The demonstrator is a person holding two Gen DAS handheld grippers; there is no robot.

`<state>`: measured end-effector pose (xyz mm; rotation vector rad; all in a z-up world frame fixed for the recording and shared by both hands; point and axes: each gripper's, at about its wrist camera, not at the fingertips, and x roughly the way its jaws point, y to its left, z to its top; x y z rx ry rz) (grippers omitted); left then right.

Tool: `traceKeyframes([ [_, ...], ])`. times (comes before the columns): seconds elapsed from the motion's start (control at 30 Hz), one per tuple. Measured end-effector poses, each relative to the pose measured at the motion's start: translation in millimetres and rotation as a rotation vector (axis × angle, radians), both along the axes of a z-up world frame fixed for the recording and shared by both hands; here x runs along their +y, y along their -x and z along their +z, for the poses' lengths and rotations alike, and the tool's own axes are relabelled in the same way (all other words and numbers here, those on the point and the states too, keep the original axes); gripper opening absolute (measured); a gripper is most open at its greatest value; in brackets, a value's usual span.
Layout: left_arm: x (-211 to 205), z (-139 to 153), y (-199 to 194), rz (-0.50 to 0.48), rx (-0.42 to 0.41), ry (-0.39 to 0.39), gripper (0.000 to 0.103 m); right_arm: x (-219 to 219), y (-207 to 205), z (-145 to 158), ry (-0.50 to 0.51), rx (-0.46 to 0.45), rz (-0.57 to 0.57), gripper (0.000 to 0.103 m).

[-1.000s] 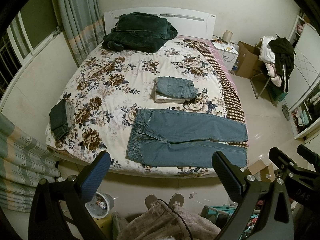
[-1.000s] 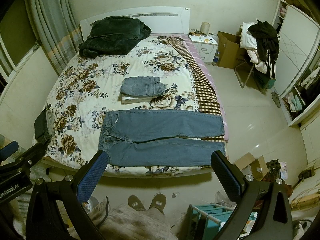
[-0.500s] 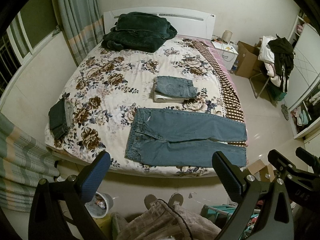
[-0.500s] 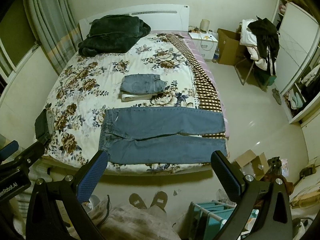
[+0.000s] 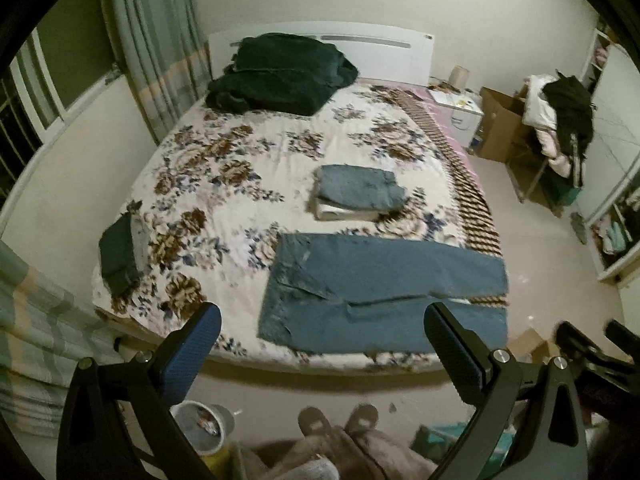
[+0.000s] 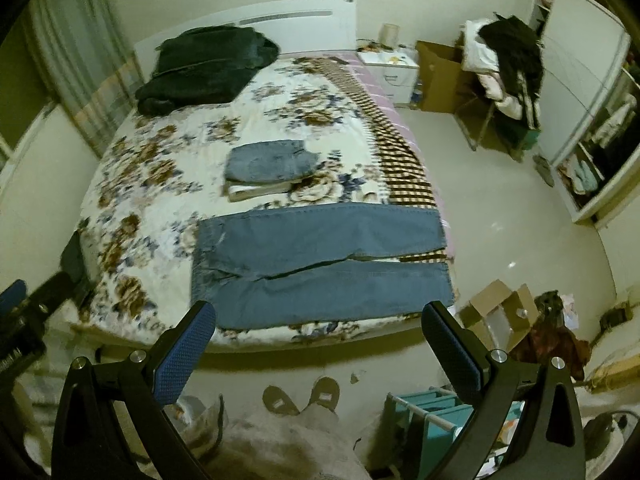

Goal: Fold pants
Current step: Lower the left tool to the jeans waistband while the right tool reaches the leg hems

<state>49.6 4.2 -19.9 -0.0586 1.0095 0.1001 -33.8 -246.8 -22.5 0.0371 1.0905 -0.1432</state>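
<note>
Blue jeans (image 5: 380, 292) (image 6: 320, 268) lie flat across the near edge of the floral bed (image 5: 224, 184) (image 6: 168, 168), waist to the left, both legs stretched to the right. My left gripper (image 5: 320, 354) hovers open above the floor short of the bed edge, nothing between its fingers. In its own view my right gripper (image 6: 318, 352) is open too, also short of the bed. The right gripper's tips show at the left wrist view's lower right edge (image 5: 592, 340).
Folded jeans on a white garment (image 5: 356, 194) (image 6: 268, 166) lie mid-bed. A dark green pile (image 5: 280, 72) sits by the headboard, dark folded clothes (image 5: 120, 252) at the left edge. The person's slippered feet (image 6: 300, 396), a bin (image 5: 204, 426), cardboard boxes (image 6: 500, 316) and a teal rack (image 6: 436, 412) occupy the floor.
Both views have shifted and blurred: the grippers moved a little closer to the bed, and the jeans now reach down to the fingertips. Both stay open.
</note>
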Motion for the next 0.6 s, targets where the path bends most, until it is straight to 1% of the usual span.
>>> traceKeyframes([
  [0.13,6.2,-35.7,-48.3,0.066,0.019,-0.035,0.103,-32.1,-39.8,-35.0,-0.015,0.001,-0.117,0.103],
  [0.2,7.7,-61.6,-80.9,0.112,0.057,-0.059,0.103,-55.0,-67.4,-60.7,-0.028,0.025,-0.182,0.103],
  [0.23,10.2,-73.0,-91.6,0.13,0.078,-0.061,0.103,-67.1,-82.4,-71.9,-0.044,0.038,-0.206,0.103],
  [0.27,11.1,-90.2,-110.5,0.16,0.113,-0.061,0.103,-80.0,-98.4,-87.0,-0.055,0.055,-0.233,0.103],
  [0.3,14.0,-101.8,-122.3,0.181,0.136,-0.06,0.103,-94.0,-115.9,-102.9,-0.06,0.073,-0.259,0.103],
  [0.43,18.4,-167.3,-185.0,0.292,0.262,-0.034,0.103,-148.4,-190.3,-174.7,-0.092,0.141,-0.337,0.103],
  [0.6,19.7,-243.2,-256.1,0.417,0.4,-0.016,0.103,-209.4,-294.6,-278.3,-0.149,0.252,-0.406,0.103],
])
